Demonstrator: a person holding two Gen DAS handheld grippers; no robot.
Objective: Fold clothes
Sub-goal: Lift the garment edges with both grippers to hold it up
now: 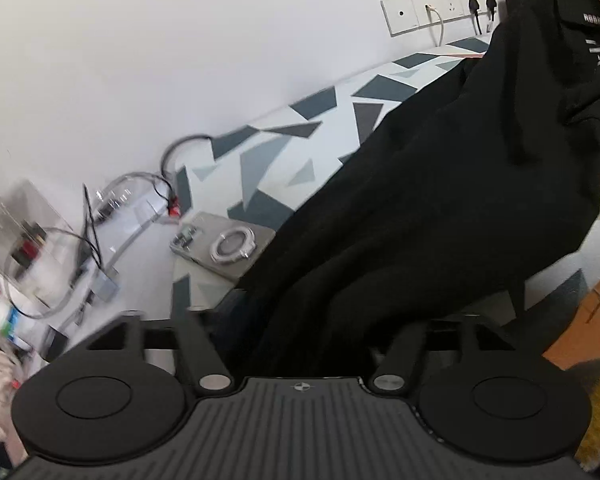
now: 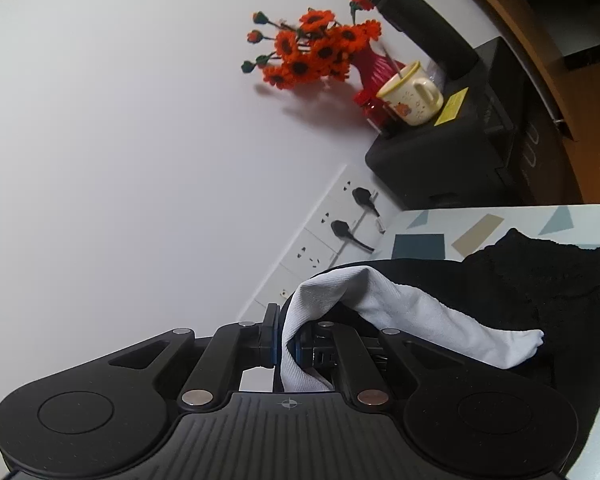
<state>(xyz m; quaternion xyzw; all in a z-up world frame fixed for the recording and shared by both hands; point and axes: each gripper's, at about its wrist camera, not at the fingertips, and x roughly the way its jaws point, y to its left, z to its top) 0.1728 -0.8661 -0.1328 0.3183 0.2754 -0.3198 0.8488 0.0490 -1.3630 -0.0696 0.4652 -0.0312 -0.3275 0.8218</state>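
A black garment (image 1: 439, 200) with white lettering near its top hangs from the upper right down over my left gripper (image 1: 351, 308). That gripper's jaws stand wide apart, the cloth lies loosely between and over them, and its fingertips are hidden. In the right wrist view the same black garment (image 2: 499, 288) lies on the patterned table (image 2: 419, 244). A white lining (image 2: 399, 312) is pulled out of it. My right gripper (image 2: 284, 340) is shut on this white lining, held above the table near the wall.
A silver flat device with a ring (image 1: 228, 244) lies on the table's left end, with cables (image 1: 140, 184) and clutter beyond. Wall sockets (image 2: 339, 232) with plugs sit behind. A black box (image 2: 439, 160) carries orange flowers (image 2: 315, 52), a mug (image 2: 409, 94) and a black flask (image 2: 415, 20).
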